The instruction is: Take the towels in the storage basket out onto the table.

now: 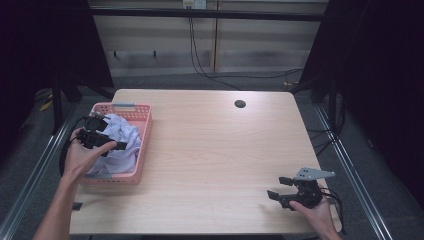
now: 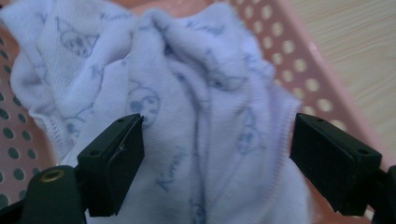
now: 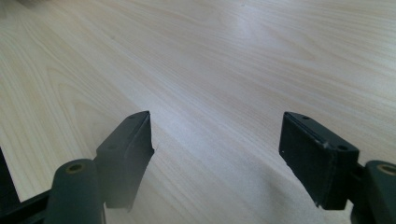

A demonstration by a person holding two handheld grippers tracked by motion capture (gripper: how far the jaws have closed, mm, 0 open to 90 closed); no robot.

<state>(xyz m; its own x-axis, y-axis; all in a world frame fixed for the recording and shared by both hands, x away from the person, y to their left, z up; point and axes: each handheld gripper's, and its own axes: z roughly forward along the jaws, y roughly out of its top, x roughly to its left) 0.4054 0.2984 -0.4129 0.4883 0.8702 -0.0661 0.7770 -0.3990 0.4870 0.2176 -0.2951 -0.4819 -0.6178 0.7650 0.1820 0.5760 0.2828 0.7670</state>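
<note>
Over the pink basket [image 1: 145, 131], the left tongs [image 2: 217, 140] gape wide above the white garment [image 2: 205, 107]; the right tongs [image 3: 215, 140] stand wide, empty.

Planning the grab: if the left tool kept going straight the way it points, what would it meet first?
Probably the crumpled pale lilac printed cloth in the pink perforated plastic basket; the left tool stands open before it.

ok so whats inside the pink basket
A crumpled pale cloth with small blue prints lies in the pink basket. Whatever lies beneath it is covered.
</note>
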